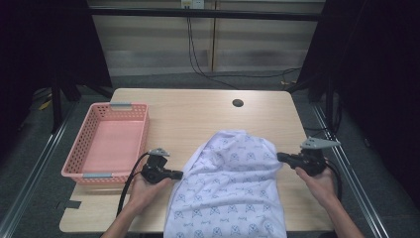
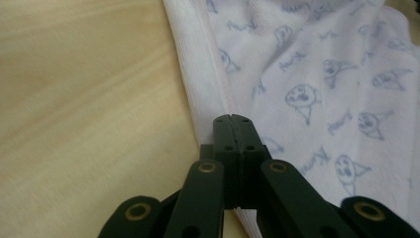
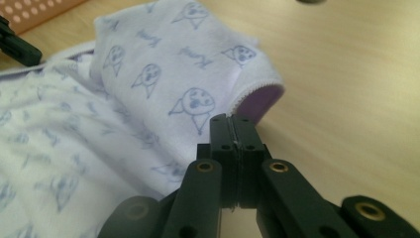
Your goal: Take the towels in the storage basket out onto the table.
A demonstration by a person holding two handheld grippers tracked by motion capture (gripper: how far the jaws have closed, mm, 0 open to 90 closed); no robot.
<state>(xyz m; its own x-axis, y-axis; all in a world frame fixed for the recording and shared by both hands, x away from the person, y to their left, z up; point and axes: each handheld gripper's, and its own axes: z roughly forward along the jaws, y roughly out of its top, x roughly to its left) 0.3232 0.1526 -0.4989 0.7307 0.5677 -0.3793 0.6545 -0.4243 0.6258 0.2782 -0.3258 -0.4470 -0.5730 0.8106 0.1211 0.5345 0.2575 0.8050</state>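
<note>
**Printed cloth pinched at both side edges**

Cloth [image 1: 230, 186], white with a blue animal-face print, lies spread on the near middle of the wooden table [image 1: 198, 114], its near end hanging over the table's near edge. At the far left sits a pink perforated basket [image 1: 106, 144], well apart from the cloth. The person's left hand [image 1: 143, 191] comes in from the near edge, forearm angled toward the far right, holding the left gripper [image 1: 177, 174] level and pointed right at the cloth's left edge. Its jaws are pressed together on the ribbed white hem [image 2: 198, 79]. On the right, the right hand [image 1: 317, 181] reaches in with the forearm angled toward the far left; the right gripper [image 1: 281, 157] points left, jaws clamped on the cloth's right edge, just beside a fold showing a purple underside [image 3: 260, 101].
</note>
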